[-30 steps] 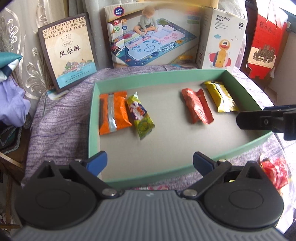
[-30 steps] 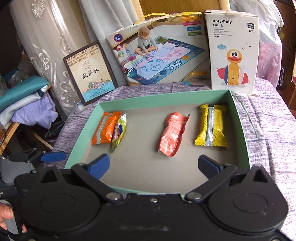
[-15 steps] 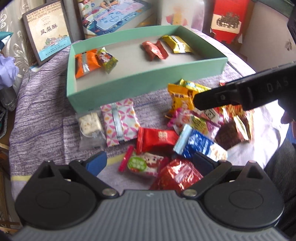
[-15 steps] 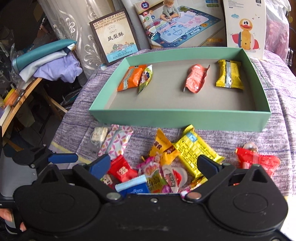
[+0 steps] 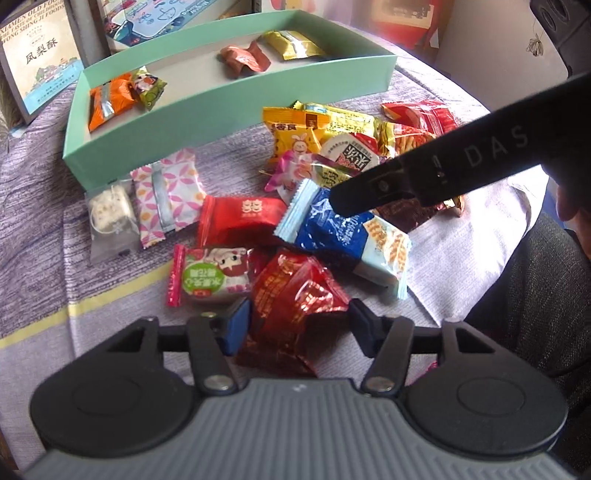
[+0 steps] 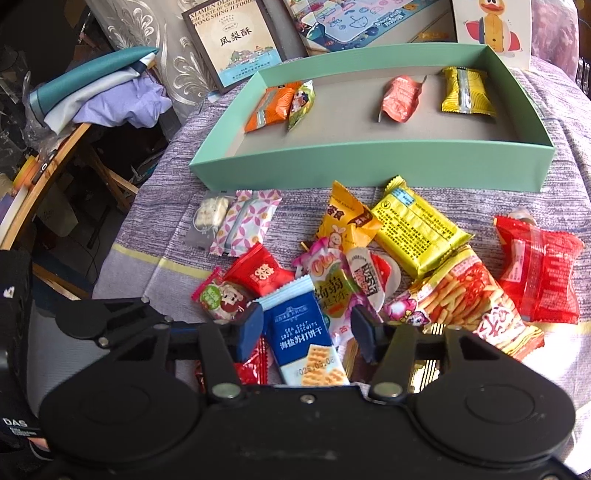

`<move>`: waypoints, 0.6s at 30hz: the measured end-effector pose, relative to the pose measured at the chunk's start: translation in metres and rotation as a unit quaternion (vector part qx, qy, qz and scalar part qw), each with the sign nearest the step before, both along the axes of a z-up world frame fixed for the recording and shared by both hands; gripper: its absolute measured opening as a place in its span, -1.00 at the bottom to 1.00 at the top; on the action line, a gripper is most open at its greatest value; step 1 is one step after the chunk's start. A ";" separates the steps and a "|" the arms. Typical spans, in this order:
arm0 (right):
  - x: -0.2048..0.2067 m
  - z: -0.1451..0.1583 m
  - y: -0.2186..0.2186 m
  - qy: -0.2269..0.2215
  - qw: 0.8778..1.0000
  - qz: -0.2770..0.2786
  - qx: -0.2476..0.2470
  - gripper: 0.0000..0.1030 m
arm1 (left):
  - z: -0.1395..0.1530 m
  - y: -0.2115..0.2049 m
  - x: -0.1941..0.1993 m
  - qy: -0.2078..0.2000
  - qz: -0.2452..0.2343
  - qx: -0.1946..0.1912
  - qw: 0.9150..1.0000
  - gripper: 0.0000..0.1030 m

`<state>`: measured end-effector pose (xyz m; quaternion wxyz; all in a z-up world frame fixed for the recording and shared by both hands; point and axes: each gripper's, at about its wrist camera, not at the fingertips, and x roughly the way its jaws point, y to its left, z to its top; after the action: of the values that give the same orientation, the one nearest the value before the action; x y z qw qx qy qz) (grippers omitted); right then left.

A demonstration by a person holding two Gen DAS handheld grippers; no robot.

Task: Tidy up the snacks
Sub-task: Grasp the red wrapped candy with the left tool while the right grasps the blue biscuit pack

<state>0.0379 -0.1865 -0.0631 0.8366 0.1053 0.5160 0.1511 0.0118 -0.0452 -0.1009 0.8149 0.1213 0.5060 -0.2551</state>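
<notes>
A green tray (image 5: 229,110) (image 6: 369,166) holds several snacks: orange, green, salmon and yellow packets. A heap of loose snacks lies in front of it on the purple cloth. My left gripper (image 5: 299,325) has its fingers on both sides of a dark red foil packet (image 5: 295,291) in the heap, pads at its edges. My right gripper (image 6: 306,328) straddles a blue-and-white biscuit packet (image 6: 299,328), also in the left wrist view (image 5: 332,229), pads close to its sides. Whether either pair of pads presses is unclear.
Boxes stand behind the tray: a Xiamen food box (image 6: 232,40), a play-mat box (image 6: 354,22), a duck toy box (image 6: 495,29). A pink-patterned packet (image 5: 166,195) and a clear-wrapped white sweet (image 5: 110,214) lie left of the heap. Folded clothes (image 6: 103,92) sit off the table's left.
Both grippers pulled back from over the tray and came down onto the snack heap. Their fingers narrowed from wide open to around the red foil and blue biscuit packets.
</notes>
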 end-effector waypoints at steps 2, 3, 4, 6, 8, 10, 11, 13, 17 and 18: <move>-0.001 -0.004 0.002 0.006 1.000 0.003 0.000 0.03 | 0.002 0.012 0.000 0.003 0.020 -0.008 1.000 0.03; -0.002 -0.006 0.004 0.009 1.000 0.006 0.000 0.03 | 0.002 0.019 0.000 0.004 0.032 -0.009 0.999 0.03; -0.002 -0.008 0.007 0.012 1.000 0.010 0.000 0.03 | 0.002 0.025 0.001 0.005 0.042 -0.010 0.999 0.04; -0.001 -0.013 0.012 0.016 1.000 0.016 -0.003 0.03 | 0.001 0.039 0.003 0.013 0.067 -0.016 0.998 0.09; 0.000 -0.017 0.017 0.015 1.000 0.022 -0.012 0.03 | 0.000 0.050 0.004 0.015 0.090 -0.018 0.996 0.17; 0.002 -0.020 0.022 0.015 0.999 0.027 -0.017 0.03 | 0.000 0.055 0.005 0.015 0.096 -0.020 0.995 0.22; 0.002 -0.022 0.024 0.018 0.999 0.031 -0.018 0.03 | 0.000 0.057 0.005 0.016 0.097 -0.022 0.995 0.24; 0.000 -0.024 0.030 0.019 0.999 0.040 -0.026 0.03 | 0.001 0.059 0.003 0.016 0.090 -0.018 0.996 0.30; 0.000 -0.028 0.036 0.022 0.998 0.050 -0.033 0.03 | 0.003 0.059 -0.002 0.010 0.070 -0.011 0.997 0.49; 0.000 -0.029 0.038 0.022 0.998 0.052 -0.034 0.04 | 0.002 0.058 -0.004 0.009 0.065 -0.008 0.998 0.49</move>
<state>0.0378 -0.1489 -0.0922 0.8190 0.0529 0.5441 0.1743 0.0081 0.0128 -0.0984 0.8260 0.0793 0.5182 -0.2073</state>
